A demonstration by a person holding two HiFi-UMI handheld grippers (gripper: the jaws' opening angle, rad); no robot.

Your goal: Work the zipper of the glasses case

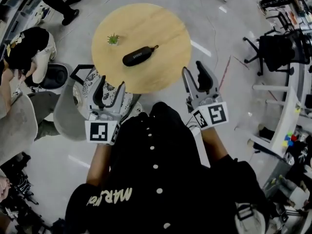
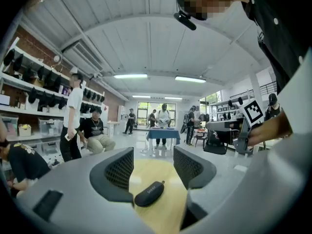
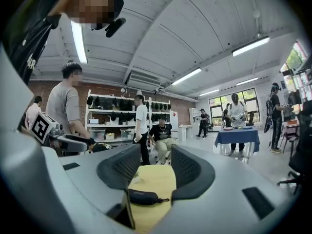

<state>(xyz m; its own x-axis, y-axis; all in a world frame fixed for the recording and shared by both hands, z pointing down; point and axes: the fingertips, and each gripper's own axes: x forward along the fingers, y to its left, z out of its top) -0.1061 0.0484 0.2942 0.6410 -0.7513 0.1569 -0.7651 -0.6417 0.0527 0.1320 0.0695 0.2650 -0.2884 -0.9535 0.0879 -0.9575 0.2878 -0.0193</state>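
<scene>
One long black zip-up glasses case (image 1: 140, 56) lies in the middle of the round wooden desk (image 1: 165, 28), near one little green plant (image 1: 113, 39). It looks light and may slide, so I would hold its body and pinch the small zip tag (image 1: 156, 47) at its end. The left gripper (image 1: 110, 86) and the right gripper (image 1: 193, 69) both have fingers (image 2: 117, 172) wide apart, holding nothing.

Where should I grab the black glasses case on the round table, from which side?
Probably with the left gripper, pinching the glasses case across its narrow middle from the near table edge. It lies flat and elongated, so only its width suits the jaws, and the pull tab at its right end stays free.
</scene>
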